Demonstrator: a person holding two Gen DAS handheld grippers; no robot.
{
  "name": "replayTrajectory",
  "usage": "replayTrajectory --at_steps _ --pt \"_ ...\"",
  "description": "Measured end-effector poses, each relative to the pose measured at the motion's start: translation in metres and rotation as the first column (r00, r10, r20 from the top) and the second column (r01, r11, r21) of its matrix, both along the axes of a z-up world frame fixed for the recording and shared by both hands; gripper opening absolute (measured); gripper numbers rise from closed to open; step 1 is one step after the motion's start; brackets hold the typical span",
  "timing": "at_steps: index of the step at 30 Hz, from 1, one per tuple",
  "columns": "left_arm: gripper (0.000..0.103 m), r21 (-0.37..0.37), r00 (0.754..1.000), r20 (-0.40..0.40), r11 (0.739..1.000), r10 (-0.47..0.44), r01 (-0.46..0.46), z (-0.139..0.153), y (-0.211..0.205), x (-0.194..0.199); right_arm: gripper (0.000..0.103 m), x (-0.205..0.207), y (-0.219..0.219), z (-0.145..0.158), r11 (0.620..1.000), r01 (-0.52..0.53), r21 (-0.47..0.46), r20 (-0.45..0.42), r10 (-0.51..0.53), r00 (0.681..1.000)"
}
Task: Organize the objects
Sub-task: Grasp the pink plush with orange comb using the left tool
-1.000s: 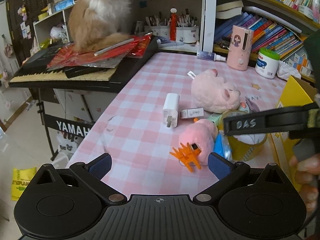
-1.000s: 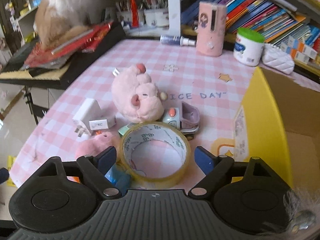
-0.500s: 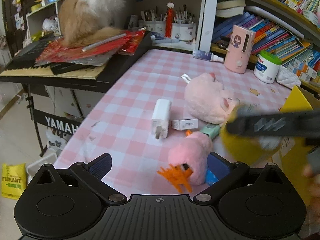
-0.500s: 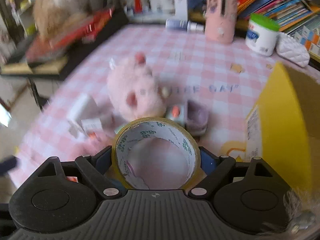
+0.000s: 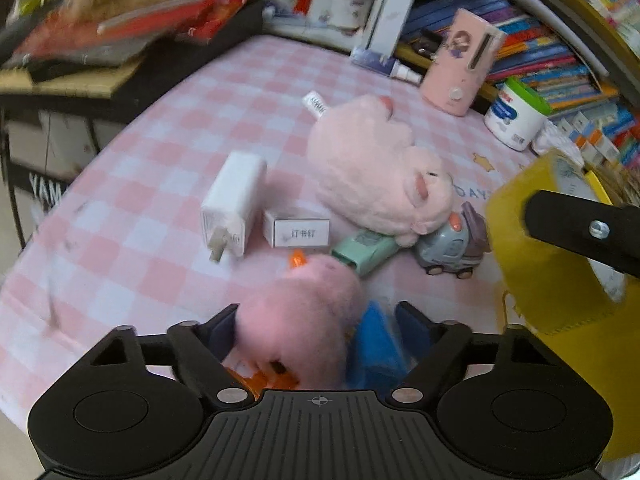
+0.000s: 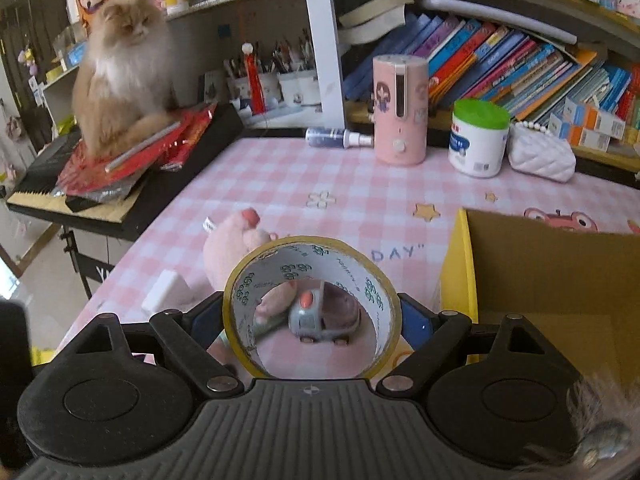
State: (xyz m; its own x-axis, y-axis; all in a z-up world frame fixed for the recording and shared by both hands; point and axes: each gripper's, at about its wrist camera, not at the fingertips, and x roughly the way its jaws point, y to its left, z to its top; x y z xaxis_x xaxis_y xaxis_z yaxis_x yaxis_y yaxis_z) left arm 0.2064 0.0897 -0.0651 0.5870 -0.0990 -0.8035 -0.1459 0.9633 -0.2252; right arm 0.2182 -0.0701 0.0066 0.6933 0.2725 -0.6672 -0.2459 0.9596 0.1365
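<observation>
My right gripper [image 6: 312, 316] is shut on a roll of yellow tape [image 6: 312, 256], lifted above the pink checked table beside the open yellow cardboard box [image 6: 552, 280]. My left gripper [image 5: 314, 320] is open and low over the table, its fingers either side of a small pink plush [image 5: 300, 316] with a blue part [image 5: 374, 348] and an orange clip [image 5: 260, 380]. Ahead lie a white charger [image 5: 234, 200], a small white box [image 5: 298, 232], a green case [image 5: 362, 250], a toy car [image 5: 450, 242] and a large pink plush pig [image 5: 376, 164]. The right gripper's arm [image 5: 580, 228] crosses the left wrist view.
A cat [image 6: 120, 68] sits on red packets on a keyboard [image 6: 68, 200] left of the table. At the back stand a pink dispenser [image 6: 400, 108], a white jar with green lid [image 6: 478, 138], a spray bottle [image 6: 340, 138], a white pouch [image 6: 540, 156] and shelved books.
My right gripper closed on the tape roll and lifted it off the table. My left gripper moved forward and down around the small pink plush.
</observation>
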Motion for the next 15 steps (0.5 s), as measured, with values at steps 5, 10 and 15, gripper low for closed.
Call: replayTrajectory --at_steps 5,10,15 --pt "0.076 -0.037 1.0 -0.001 0.999 0.029 -0.029 0.002 0.006 -0.003 0.087 -0.006 -0.005 0.002 1.0 0.012 -0.002 0.016 -0.012 1.0" --pt "0.076 -0.027 0.991 0.101 0.996 0.089 -0.087 0.019 0.016 -0.017 0.087 -0.008 -0.009 0.003 1.0 0.028 0.008 0.011 -0.028 1.0" --pt "0.06 0.042 0.997 0.069 0.998 0.041 -0.044 0.019 0.013 -0.017 0.087 -0.01 -0.009 0.002 0.999 0.03 0.022 -0.001 -0.03 1.0"
